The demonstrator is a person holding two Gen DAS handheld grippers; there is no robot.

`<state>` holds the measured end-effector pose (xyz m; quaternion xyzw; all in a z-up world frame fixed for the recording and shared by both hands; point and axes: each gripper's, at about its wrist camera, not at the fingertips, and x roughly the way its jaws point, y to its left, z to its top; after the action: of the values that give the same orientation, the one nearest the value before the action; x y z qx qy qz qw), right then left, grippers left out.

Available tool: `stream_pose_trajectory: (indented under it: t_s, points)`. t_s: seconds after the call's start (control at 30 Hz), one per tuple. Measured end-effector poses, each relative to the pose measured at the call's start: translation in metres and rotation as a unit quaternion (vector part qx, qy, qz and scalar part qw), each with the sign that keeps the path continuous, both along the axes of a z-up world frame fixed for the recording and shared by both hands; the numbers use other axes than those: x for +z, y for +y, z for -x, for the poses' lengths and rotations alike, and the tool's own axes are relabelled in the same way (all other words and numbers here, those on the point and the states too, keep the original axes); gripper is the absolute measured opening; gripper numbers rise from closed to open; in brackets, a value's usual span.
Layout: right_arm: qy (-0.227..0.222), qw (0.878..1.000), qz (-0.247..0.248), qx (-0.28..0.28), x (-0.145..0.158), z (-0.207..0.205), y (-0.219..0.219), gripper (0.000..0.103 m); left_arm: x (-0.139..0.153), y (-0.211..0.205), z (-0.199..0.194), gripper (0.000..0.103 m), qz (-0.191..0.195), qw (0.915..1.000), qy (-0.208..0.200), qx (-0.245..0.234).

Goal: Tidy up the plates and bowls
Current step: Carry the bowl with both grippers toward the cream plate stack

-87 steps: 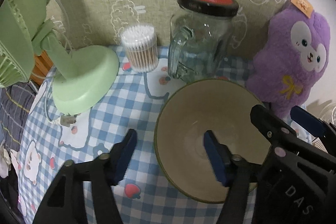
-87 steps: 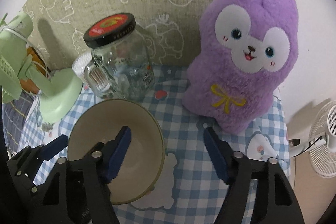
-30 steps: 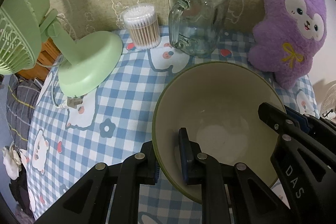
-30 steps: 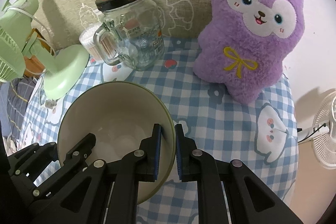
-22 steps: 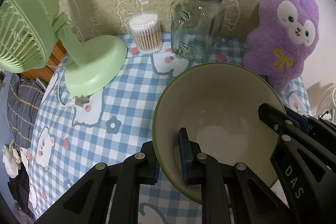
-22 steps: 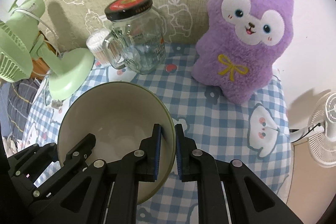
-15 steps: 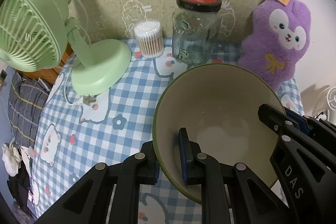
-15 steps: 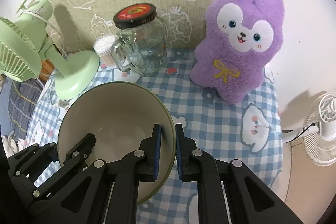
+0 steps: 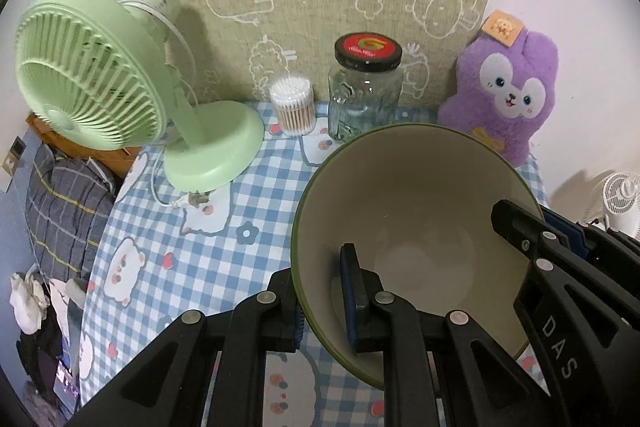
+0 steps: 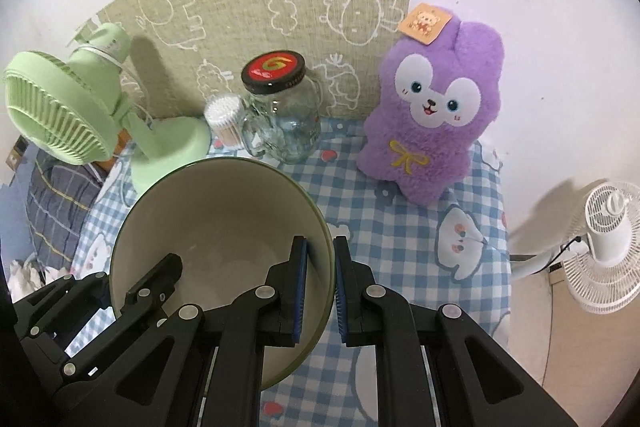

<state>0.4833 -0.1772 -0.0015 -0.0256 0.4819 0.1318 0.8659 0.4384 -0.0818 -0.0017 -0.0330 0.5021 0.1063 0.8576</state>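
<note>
Bowl: wide, cream-glazed ceramic bowl with a dark green rim [image 9: 416, 211], filling the lower centre of the left wrist view and the lower left of the right wrist view; it appears held clear above the blue-and-white checked tablecloth [image 9: 224, 211], empty inside.
Left grip: left gripper [image 9: 324, 303], at the bottom of its own view, is clamped on the bowl's near-left rim, one blue pad inside the wall and one outside.
Right grip: right gripper [image 10: 320, 283] pinches the opposite rim in the same way, seen at lower centre of its view.
Why two grips: likely because a broad, heavy bowl pinched at one edge would tip; opposite holds keep the mouth roughly level.
Clutter: a mint-green desk fan [image 9: 100, 79] at upper left, a clear tub of cotton swabs [image 9: 292, 107], a glass mug-jar with a black and red lid [image 9: 366, 95] at upper centre, and a purple plush rabbit [image 10: 436, 115] at right crowd the back edge.
Stage: carrying, judged; no plates or stacking spot show in either view.
</note>
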Motion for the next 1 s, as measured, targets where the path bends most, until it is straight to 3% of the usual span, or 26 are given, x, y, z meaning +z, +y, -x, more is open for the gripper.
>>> stream_pose_trajectory:
  t_s: [1.0]
  points:
    - [-0.042,0.998,-0.002,-0.040,0.079,0.125,0.013,0.015,0.079,0.012,0.105,0.013,0.003,0.9981,-0.051,-0.034]
